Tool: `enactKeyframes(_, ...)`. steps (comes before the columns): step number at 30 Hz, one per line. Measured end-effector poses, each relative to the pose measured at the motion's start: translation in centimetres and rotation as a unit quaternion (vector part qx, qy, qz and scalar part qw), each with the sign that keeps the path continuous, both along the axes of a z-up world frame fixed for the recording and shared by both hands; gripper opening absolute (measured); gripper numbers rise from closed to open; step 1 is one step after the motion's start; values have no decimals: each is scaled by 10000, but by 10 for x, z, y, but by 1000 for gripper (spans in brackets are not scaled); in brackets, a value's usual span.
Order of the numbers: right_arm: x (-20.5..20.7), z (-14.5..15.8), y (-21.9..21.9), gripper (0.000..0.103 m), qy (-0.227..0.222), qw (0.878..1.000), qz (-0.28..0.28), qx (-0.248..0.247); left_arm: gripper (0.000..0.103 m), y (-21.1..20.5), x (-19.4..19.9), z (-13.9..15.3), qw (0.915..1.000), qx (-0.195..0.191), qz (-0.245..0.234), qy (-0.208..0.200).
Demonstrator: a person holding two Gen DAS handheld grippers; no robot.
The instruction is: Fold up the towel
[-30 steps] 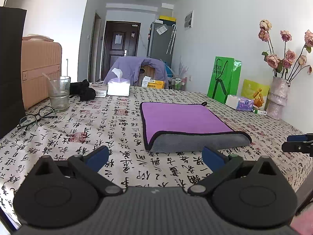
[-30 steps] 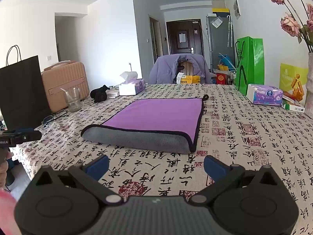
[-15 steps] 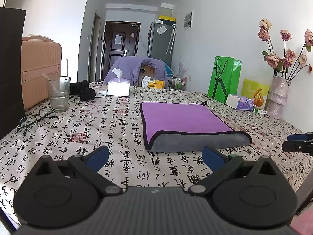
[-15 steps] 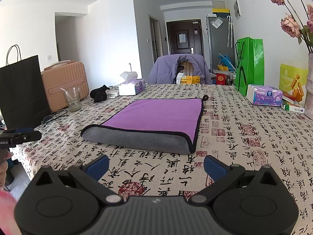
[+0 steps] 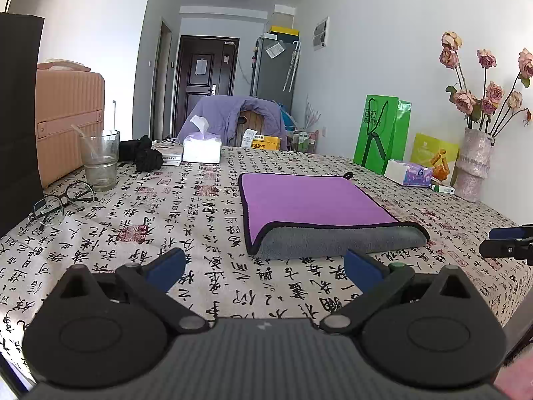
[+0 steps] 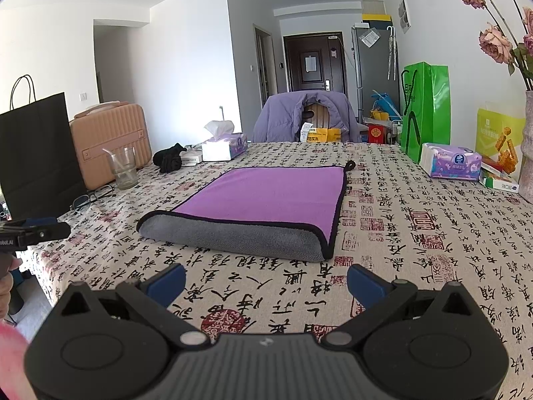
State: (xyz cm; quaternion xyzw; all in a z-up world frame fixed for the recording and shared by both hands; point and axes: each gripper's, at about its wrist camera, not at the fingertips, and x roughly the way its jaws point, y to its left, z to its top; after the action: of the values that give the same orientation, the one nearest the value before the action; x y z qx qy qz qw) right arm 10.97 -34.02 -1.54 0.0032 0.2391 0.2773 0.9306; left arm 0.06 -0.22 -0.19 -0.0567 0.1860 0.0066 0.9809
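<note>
A purple towel with a grey underside and black edging [image 5: 313, 203] lies folded on the patterned tablecloth, its grey fold facing me; it also shows in the right wrist view [image 6: 266, 196]. My left gripper [image 5: 263, 268] is open and empty, a little short of the towel's near edge. My right gripper [image 6: 265, 281] is open and empty, also short of the fold. The right gripper's tip shows at the right edge of the left view [image 5: 509, 246]; the left gripper's tip shows at the left edge of the right view [image 6: 33, 233].
On the left stand a glass [image 5: 100, 160], spectacles [image 5: 56, 200], a black bag [image 6: 36, 153] and a peach suitcase [image 6: 110, 140]. A tissue box [image 5: 201, 148] sits at the back. A vase of flowers [image 5: 473, 163], tissue pack [image 6: 453, 165] and green bag [image 6: 423, 113] are on the right.
</note>
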Motion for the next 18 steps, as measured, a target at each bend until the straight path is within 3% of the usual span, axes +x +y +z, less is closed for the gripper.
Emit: enactKeyframes(18, 1, -1, -1, 103, 10, 10000, -11, -34, 103, 3, 1, -2, 10000, -13, 13, 1)
